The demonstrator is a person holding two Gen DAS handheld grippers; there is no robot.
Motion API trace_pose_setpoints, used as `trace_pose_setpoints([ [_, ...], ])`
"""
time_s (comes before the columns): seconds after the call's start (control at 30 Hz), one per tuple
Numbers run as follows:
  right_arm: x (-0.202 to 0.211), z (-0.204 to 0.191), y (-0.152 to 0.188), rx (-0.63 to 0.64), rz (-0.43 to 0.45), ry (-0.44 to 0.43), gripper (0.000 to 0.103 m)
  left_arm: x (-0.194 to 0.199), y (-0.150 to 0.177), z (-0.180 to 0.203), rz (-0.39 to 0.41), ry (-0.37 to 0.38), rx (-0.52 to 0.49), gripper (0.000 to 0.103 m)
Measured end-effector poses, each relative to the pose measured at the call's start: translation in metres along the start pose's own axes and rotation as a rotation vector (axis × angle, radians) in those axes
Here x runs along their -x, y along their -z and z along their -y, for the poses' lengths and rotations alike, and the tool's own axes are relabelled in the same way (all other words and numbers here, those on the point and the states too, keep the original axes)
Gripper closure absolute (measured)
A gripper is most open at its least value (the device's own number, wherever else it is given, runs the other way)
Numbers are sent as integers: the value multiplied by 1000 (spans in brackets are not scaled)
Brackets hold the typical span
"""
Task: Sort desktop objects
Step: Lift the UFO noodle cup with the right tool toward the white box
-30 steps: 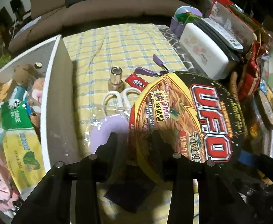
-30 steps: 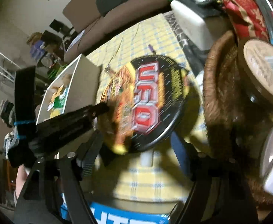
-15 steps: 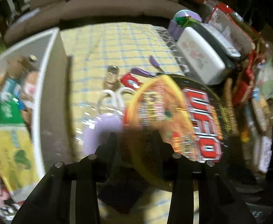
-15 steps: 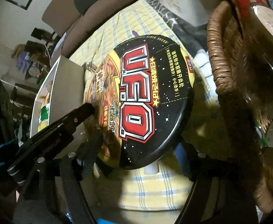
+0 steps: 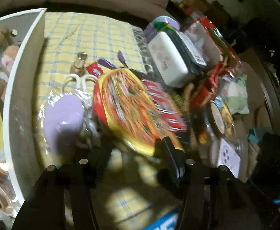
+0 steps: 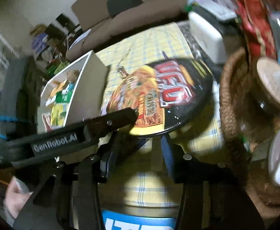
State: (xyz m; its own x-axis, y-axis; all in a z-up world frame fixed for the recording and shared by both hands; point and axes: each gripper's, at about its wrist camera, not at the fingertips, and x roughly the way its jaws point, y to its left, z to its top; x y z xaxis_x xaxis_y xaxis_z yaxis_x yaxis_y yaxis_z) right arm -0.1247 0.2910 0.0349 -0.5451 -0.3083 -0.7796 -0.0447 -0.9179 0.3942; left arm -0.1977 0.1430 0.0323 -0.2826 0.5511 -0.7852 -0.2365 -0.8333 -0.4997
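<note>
The round black-and-yellow instant noodle bowl with the red UFO lettering (image 6: 159, 97) sits tilted over the yellow checked tablecloth (image 5: 94, 36), near edge low, between the white open-top bin (image 5: 23, 88) on the left and the brown wicker basket (image 6: 230, 95) on the right.

Right gripper (image 6: 151, 143): its jaws are closing with the bowl's near rim between the blue-padded fingers (image 6: 165, 151). Can't tell if the pads actually bite yet, that part is dark and blurry.

Left gripper (image 5: 132, 147): jaws opening, the bowl's yellow edge sits between them, and the right finger (image 5: 170, 153) is right at the rim. In the right wrist view, that gripper's black finger lies across the bowl's left edge.

Only the left view shows the stuff behind the bowl: one lilac plastic-wrapped handle (image 5: 63, 115), one pair of white-handled scissors (image 5: 78, 80), one small brass-coloured bottle (image 5: 79, 63) and one white rectangular case (image 5: 168, 63). Only the right view shows a person's hand (image 6: 15, 201) at the near left.
</note>
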Motion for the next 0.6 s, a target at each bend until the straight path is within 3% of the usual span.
trace_pose_setpoints([
  [0.03, 2, -1, 2, 0, -12, -28, 80, 1, 1, 1, -11, -24, -4, 48],
  [0.1, 5, -2, 7, -37, -42, -78, 80, 4, 3, -7, -5, -98, 34, 48],
  [0.2, 23, 3, 9, -57, -21, -11, 77, 11, -3, -31, 34, -103, 101, 46],
  [0.23, 28, 3, 6, -43, -5, 7, 73, 11, -5, -36, 38, -67, 121, 45],
  [0.3, 42, 4, -10, 17, 41, 50, 65, 8, -4, -35, 30, -66, 116, 45],
  [0.4, 44, 7, -56, 135, 61, 126, 39, 6, 3, -30, 24, -8, 118, 44],
  [0.47, 27, 8, -89, 224, 35, 180, 39, 7, 13, -28, 23, 80, 158, 44],
  [0.6, -30, 28, -130, 275, -147, 137, 41, -6, 32, -19, -14, 139, 156, 44],
])
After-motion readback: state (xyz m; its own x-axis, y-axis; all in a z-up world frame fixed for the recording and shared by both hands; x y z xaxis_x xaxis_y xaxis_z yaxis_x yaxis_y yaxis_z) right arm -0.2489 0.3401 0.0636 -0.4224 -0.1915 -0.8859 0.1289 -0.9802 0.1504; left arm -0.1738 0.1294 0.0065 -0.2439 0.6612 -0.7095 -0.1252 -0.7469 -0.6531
